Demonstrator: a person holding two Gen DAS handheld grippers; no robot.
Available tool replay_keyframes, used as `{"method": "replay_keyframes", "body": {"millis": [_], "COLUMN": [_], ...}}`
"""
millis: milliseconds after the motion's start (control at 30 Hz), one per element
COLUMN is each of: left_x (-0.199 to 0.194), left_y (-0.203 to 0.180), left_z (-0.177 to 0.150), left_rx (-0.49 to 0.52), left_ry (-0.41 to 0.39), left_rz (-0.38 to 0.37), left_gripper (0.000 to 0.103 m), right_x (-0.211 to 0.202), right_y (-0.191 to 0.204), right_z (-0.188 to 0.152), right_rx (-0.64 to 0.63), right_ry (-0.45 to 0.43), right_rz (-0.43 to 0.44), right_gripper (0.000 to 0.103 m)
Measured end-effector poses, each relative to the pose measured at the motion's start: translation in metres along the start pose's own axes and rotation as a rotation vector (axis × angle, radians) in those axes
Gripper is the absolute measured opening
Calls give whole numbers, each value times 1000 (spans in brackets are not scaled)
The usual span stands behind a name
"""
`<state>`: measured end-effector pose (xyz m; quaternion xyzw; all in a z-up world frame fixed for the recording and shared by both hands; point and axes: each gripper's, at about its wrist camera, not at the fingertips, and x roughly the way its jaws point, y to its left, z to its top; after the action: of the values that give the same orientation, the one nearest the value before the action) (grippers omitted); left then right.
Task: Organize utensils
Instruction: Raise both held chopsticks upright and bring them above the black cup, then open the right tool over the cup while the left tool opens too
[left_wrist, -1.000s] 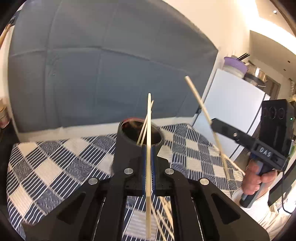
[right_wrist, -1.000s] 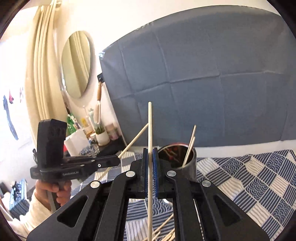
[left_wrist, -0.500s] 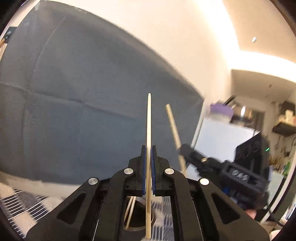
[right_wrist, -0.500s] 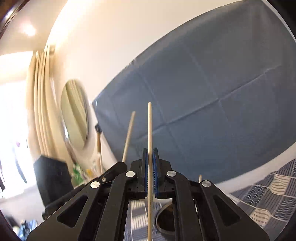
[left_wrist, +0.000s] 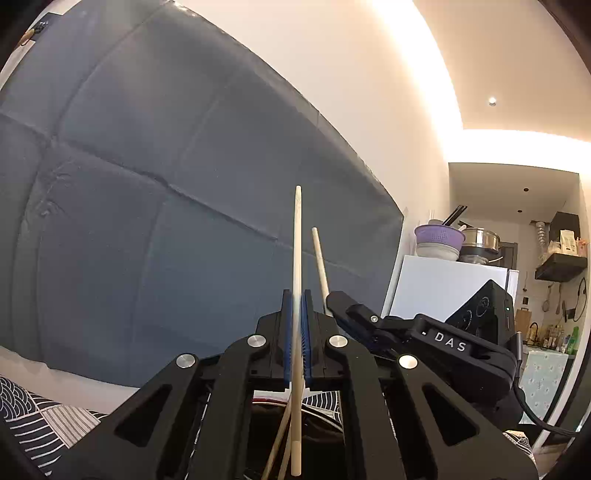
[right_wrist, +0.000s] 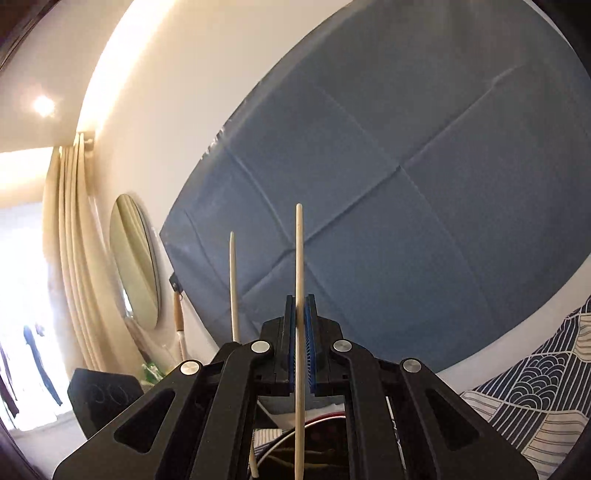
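Note:
My left gripper (left_wrist: 296, 295) is shut on a pale wooden chopstick (left_wrist: 297, 251) held upright, its lower end over the dark cup (left_wrist: 317, 424) below the jaws, where other chopsticks (left_wrist: 277, 443) lean. My right gripper (right_wrist: 300, 299) is shut on another upright chopstick (right_wrist: 299, 258), its lower end above the same cup's rim (right_wrist: 325, 421). In the left wrist view the right gripper (left_wrist: 369, 317) is close on the right with its chopstick (left_wrist: 320, 258). In the right wrist view the left gripper's chopstick (right_wrist: 232, 284) stands to the left.
A checked blue-and-white tablecloth (right_wrist: 535, 398) covers the table. A grey-blue cloth (left_wrist: 147, 206) hangs on the wall behind. A white fridge (left_wrist: 443, 288) with bowls and pots stands at right. A round mirror (right_wrist: 136, 262) and curtains (right_wrist: 70, 258) are at left.
Both grippers have tilted upward and come together over the cup, each still holding its chopstick. The views now face the wall, and the chopsticks' lower ends hang at the cup's mouth.

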<state>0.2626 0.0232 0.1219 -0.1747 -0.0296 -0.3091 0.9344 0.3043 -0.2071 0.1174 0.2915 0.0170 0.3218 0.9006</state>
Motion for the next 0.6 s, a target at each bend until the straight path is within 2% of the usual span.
{"method": "replay_keyframes", "body": {"millis": [167, 267, 333, 367, 400, 500, 600], "left_x": [1, 0, -4, -6, -10, -20, -27], "left_y": [1, -3, -6, -7, -10, -15, -19], "left_z": [-2, 2, 7, 8, 11, 19, 27], "left_rx": [-9, 1, 29, 43, 61, 91, 108], "left_ry": [7, -6, -10, -15, -29, -65, -89], "left_rz": [14, 31, 62, 82, 94, 118, 119], "left_gripper": [5, 8, 35, 62, 78, 99, 98], "right_x": [5, 0, -1, -4, -7, -16, -24], "right_y": [-5, -6, -4, -4, -2, 2, 1], "right_z": [-2, 2, 6, 9, 12, 21, 29], "right_rx": [19, 29, 32, 37, 40, 23, 53], "right_ry": [15, -4, -17, -29, -52, -104, -145], "right_rz": [-12, -25, -39, -63, -90, -124, -139], "right_gripper": [5, 11, 30, 66, 86, 90, 93]}}
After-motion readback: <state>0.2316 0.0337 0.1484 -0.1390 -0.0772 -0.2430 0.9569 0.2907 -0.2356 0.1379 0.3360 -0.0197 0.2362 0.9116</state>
